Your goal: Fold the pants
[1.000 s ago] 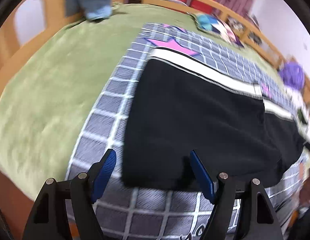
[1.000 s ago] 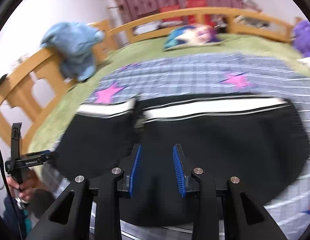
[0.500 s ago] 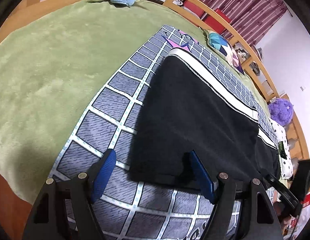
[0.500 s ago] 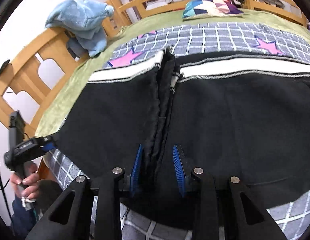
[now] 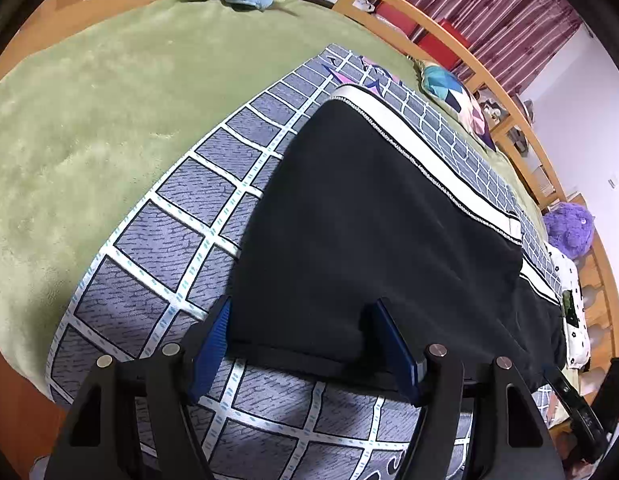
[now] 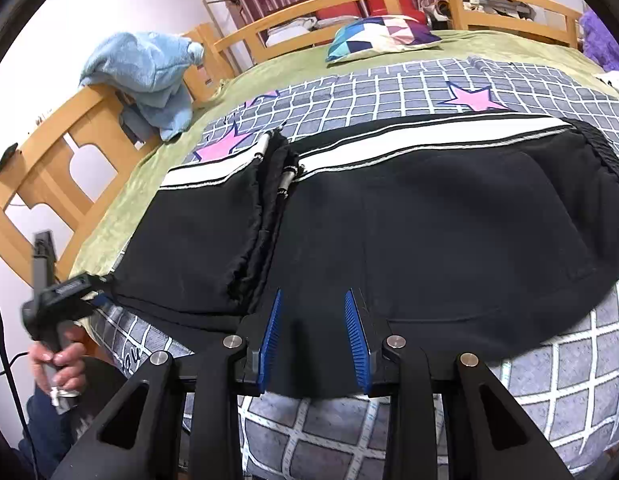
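Note:
Black pants (image 5: 369, 216) with a white side stripe lie flat on a grey checked blanket (image 5: 157, 240). In the right wrist view the pants (image 6: 449, 216) show a folded-over leg end on the left with a bunched seam in the middle. My left gripper (image 5: 301, 340) is open, its blue pads either side of the pants' near corner edge. My right gripper (image 6: 313, 332) is partly open, its pads straddling the pants' near edge. The left gripper also shows in the right wrist view (image 6: 69, 292), held in a hand.
A green bedspread (image 5: 69, 112) lies under the blanket. A wooden bed rail (image 6: 349, 0) runs round the bed. A blue towel (image 6: 145, 68) hangs on the rail. A patterned pillow (image 6: 381, 36) and a purple plush toy (image 5: 569, 228) lie at the far side.
Both grippers have moved down and in to the pants' near edge. The left pads now straddle the corner. The right gripper's gap looks unchanged.

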